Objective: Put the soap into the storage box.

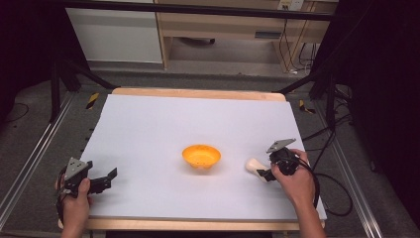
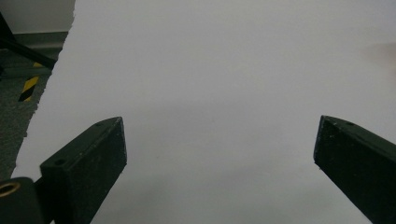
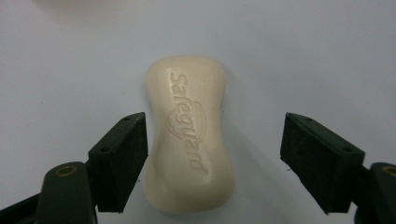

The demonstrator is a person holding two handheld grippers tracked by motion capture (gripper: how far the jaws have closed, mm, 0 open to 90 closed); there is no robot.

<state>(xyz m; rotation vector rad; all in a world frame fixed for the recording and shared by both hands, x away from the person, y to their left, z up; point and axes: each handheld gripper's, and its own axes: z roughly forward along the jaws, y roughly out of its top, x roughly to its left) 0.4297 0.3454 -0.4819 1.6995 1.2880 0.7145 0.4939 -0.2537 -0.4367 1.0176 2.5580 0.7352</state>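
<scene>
Soap bar [image 3: 189,135]: cream, waisted shape, "Safeguard" embossed on top; lies flat on white table sheet [image 1: 163,129], near-right part, just right of orange bowl [image 1: 201,155].
Soap in high view [image 1: 255,165]: pale lump right at the right gripper's tips.
Right gripper [image 3: 212,161]: jaws straddle the soap bar, released, not pinching yet; left jaw at or almost at the bar's edge, right jaw clearly apart with bare sheet between.
Right hand [image 1: 294,181]: comes in from near-right edge, gripper aimed left toward the soap.
Left gripper [image 2: 219,149]: jaws spread wide, nothing between them, just white sheet.
Left hand [image 1: 75,196]: near-left corner of table, well apart from bowl and soap.
Orange bowl: upright, about mid-table, empty as far as visible.
</scene>
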